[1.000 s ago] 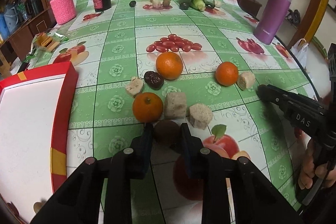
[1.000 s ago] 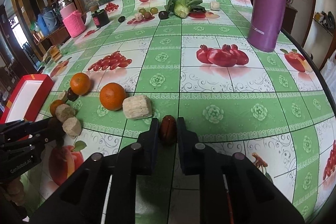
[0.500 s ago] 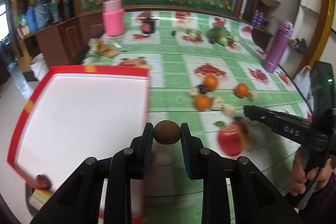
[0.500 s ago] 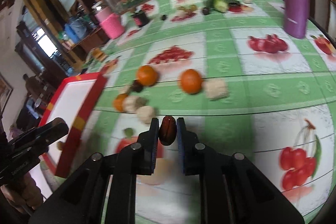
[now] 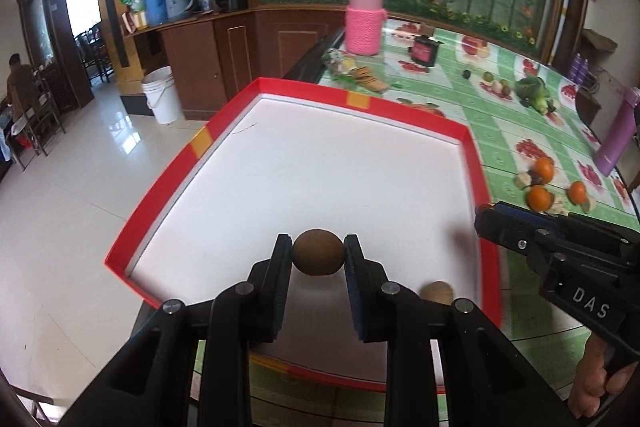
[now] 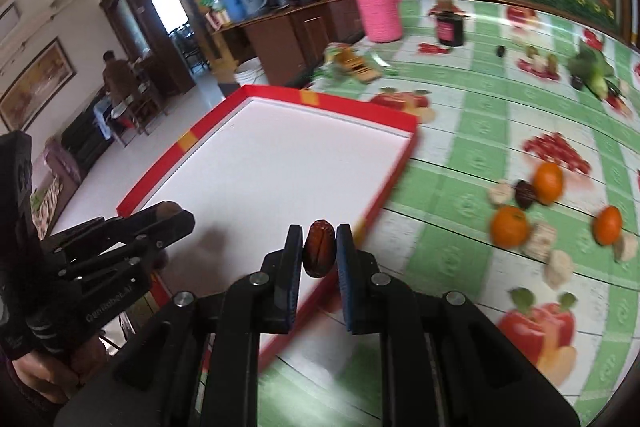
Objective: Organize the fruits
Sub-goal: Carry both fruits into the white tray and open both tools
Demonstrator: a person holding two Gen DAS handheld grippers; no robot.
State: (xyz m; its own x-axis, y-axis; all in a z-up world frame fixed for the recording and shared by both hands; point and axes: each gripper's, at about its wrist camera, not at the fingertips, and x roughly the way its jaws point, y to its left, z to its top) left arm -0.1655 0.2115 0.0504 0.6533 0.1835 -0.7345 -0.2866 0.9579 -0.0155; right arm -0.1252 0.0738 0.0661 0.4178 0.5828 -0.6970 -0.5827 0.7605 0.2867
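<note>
Left gripper low centre in the left wrist view, pinching a round brown fruit over the white floor of the red-rimmed tray. Second brown fruit lying in the tray's lower right corner. Right gripper pinching a dark red date above the tray's near right rim. Oranges and pale chunks scattered on the green tablecloth at right.

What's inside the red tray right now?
The red tray has one brown round fruit lying by its near right corner; the rest of the visible white floor is bare. The gripper bodies cover the near edge.
</note>
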